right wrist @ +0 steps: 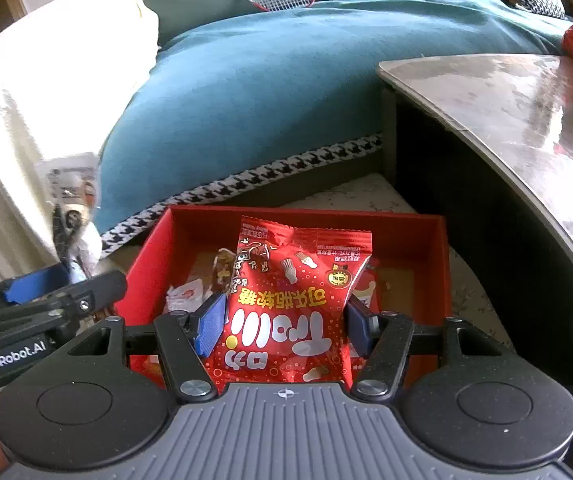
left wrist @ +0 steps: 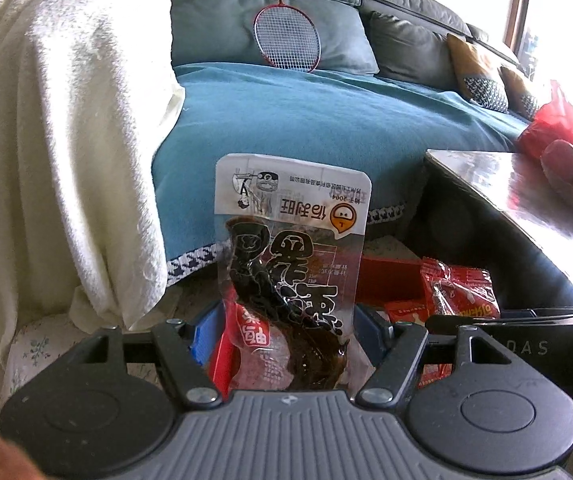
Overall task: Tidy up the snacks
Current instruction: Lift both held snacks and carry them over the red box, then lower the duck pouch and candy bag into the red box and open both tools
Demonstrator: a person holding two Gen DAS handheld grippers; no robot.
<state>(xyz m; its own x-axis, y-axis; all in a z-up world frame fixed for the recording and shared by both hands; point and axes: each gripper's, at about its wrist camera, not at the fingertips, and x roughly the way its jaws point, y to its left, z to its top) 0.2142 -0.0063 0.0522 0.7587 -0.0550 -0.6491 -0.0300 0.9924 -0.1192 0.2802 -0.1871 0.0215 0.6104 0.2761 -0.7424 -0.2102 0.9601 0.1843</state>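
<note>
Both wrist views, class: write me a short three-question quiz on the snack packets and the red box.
1. True or false: the right gripper is shut on a red gummy packet.
2. What sits directly below that packet?
A. the red box
B. the sofa
C. the table
3. Fill in: the left gripper holds a clear packet with ____ contents.

Key: 1 true. 2 A. 3 dark brown.
</note>
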